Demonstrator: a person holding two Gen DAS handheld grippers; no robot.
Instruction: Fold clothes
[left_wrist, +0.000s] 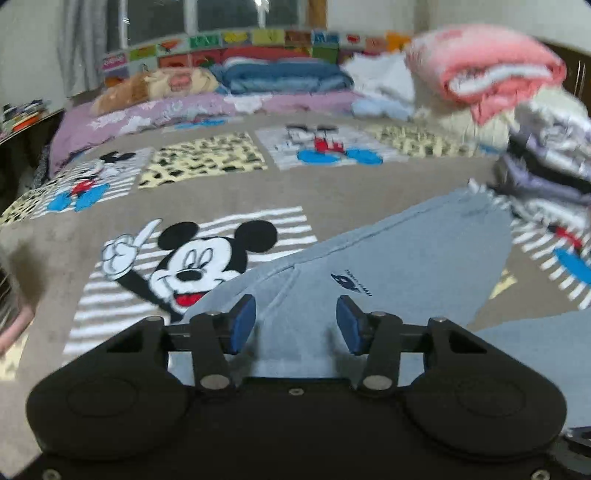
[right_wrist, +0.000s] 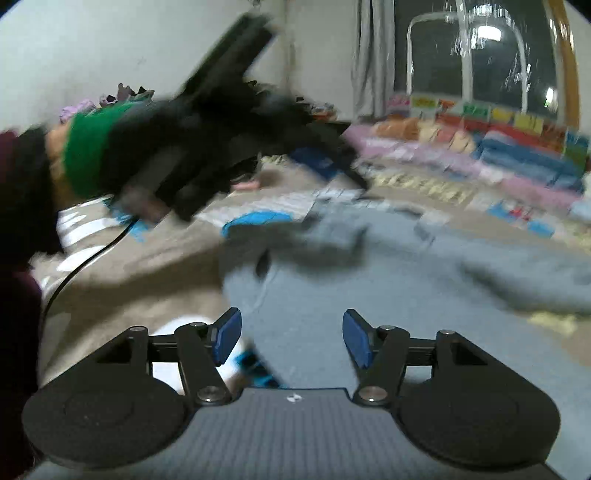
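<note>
A light blue-grey garment (left_wrist: 406, 266) with a small dark logo (left_wrist: 351, 282) lies spread on the Mickey Mouse blanket (left_wrist: 207, 192). My left gripper (left_wrist: 295, 323) is open and empty, low over the garment's near end, its blue pads (left_wrist: 243, 321) on either side of a fold. In the right wrist view the same garment (right_wrist: 388, 288) lies blurred across the bed. My right gripper (right_wrist: 291, 338) is open and empty above its near edge. The left gripper and its gloved hand (right_wrist: 207, 147) hover over the garment's far left part.
A stack of folded clothes (left_wrist: 546, 173) topped by a pink blanket (left_wrist: 484, 70) stands at the right. Rolled quilts and pillows (left_wrist: 280, 77) line the far side under the window. A black cable (right_wrist: 77, 266) trails at the left.
</note>
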